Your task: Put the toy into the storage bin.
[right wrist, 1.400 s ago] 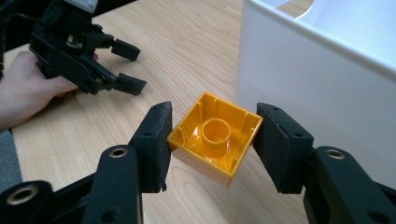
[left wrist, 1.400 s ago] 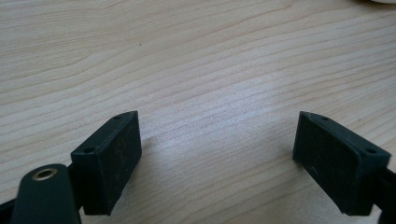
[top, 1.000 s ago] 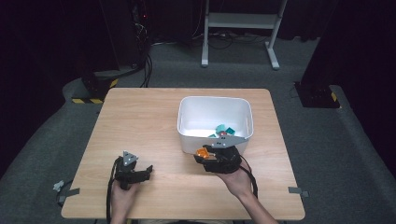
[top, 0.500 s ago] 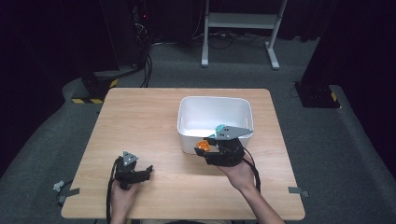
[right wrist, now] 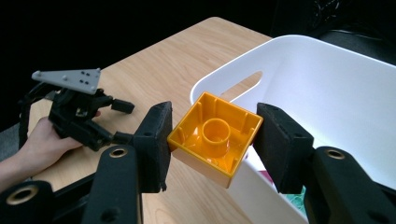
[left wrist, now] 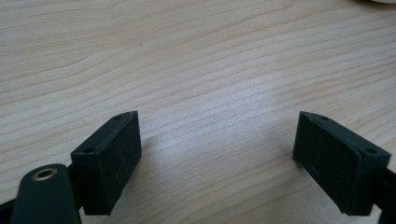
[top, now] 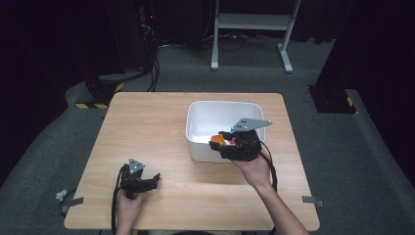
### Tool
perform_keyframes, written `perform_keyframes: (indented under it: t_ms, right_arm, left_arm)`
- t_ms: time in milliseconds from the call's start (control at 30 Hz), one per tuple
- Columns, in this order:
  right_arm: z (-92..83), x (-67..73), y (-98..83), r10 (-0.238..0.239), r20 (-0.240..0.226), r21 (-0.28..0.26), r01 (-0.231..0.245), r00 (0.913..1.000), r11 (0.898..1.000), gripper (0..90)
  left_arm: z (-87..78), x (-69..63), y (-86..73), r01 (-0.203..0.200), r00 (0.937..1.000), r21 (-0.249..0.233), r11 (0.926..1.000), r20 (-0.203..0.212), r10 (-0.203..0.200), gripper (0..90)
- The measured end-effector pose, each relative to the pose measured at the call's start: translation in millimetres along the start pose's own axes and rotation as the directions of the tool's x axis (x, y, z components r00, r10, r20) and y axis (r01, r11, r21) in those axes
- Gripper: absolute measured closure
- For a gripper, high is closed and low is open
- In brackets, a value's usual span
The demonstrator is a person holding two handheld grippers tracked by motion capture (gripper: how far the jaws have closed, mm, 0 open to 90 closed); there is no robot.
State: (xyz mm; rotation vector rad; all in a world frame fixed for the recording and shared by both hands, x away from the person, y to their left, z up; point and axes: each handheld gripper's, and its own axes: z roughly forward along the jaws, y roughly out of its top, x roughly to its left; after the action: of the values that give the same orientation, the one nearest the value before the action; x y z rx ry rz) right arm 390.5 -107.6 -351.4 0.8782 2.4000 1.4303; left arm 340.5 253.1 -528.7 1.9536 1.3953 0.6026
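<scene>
orange block [right wrist: 215,136] clamped hollow-side-up in right hand-held gripper [right wrist: 212,140], studs hidden, left one [left wrist: 219,154] wide

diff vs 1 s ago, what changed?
The right tool, clamped on the hollow orange plastic building block, rose from down inside the white plastic bin to its near rim, block turned open side toward the camera. Grip unchanged. The left tool stayed open and empty, resting on the wooden table; the bin did not shift.

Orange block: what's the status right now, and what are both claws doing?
Right claw shut on orange block, hollow side facing the camera, at white bin's near rim. Left claw open, empty, low over table. Nothing in the way.
</scene>
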Motion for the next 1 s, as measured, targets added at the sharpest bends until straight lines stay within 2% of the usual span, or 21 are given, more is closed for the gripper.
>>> perform_keyframes:
  t_ms: [233,400,533,700,867,1000]
  right_arm:
    - [4.5,-16.8,4.5,0.035,0.024,-0.008,-0.035,0.9991,0.999,48.3]
    - [13.7,-30.6,6.7,0.073,0.056,0.006,-0.073,0.9957,0.997,48.3]
    - [22.8,-42.1,4.7,0.103,0.081,0.037,-0.106,0.9914,0.994,47.8]
    - [34.4,-54.4,-0.5,0.121,0.109,0.101,-0.132,0.9866,0.986,44.2]
    - [34.2,-57.2,-3.7,0.13,0.132,0.096,-0.143,0.9827,0.985,42.5]
    - [31.5,-56.0,-6.0,0.121,0.135,0.089,-0.134,0.9833,0.987,42.6]
  left_arm:
    - [0.0,0.0,0.0,-0.001,1.0,0.0,1.0,0.0,0.001,15.4]
    - [0.0,0.0,0.0,0.0,1.0,0.0,1.0,0.0,0.0,15.5]
    - [0.0,0.0,0.0,0.0,1.0,0.0,1.0,0.0,0.0,15.4]
    - [0.0,0.0,0.0,0.0,1.0,0.0,1.0,0.0,0.0,15.4]
    - [0.0,0.0,0.0,0.0,1.0,0.0,1.0,0.0,0.0,15.4]
    - [0.0,0.0,0.0,0.0,1.0,0.0,1.0,0.0,0.0,15.4]
